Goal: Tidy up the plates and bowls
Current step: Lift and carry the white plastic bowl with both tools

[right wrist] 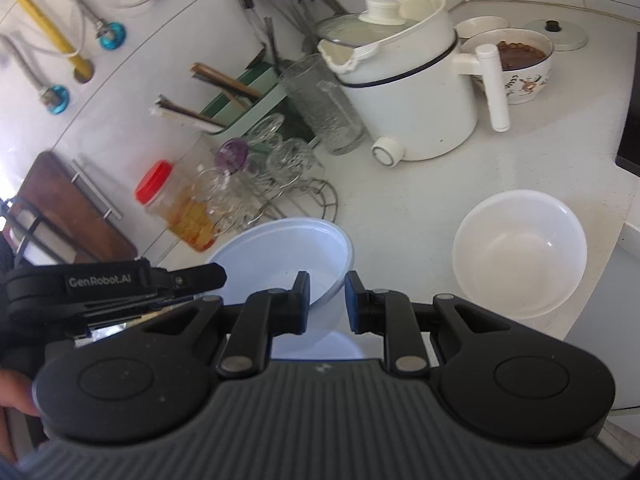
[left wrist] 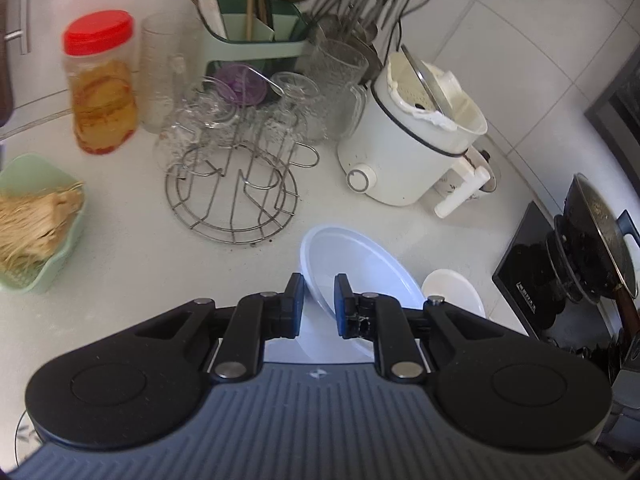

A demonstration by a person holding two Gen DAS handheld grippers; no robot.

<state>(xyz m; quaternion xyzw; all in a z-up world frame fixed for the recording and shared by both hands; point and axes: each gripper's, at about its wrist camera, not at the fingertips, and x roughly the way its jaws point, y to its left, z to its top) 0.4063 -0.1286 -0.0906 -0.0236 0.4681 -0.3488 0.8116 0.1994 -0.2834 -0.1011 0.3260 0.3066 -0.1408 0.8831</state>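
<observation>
A pale blue plastic bowl (left wrist: 352, 264) is tilted above the white counter, its rim between my left gripper's (left wrist: 320, 294) fingers, which are shut on it. In the right wrist view the same blue bowl (right wrist: 280, 248) has its near rim between my right gripper's (right wrist: 327, 296) fingers, which look closed on it too. The left gripper (right wrist: 192, 278) shows at the bowl's left edge there. A white bowl (right wrist: 520, 252) stands upright on the counter to the right; it also shows in the left wrist view (left wrist: 452, 292).
A wire glass rack (left wrist: 232, 184) with upturned glasses, a red-lidded jar (left wrist: 102, 84), a white electric pot (left wrist: 416, 136), a green utensil caddy (left wrist: 256, 36) and a green basket (left wrist: 36, 220) crowd the counter. A stove with a pan (left wrist: 596, 240) is right. A bowl of food (right wrist: 520, 60) sits behind the pot.
</observation>
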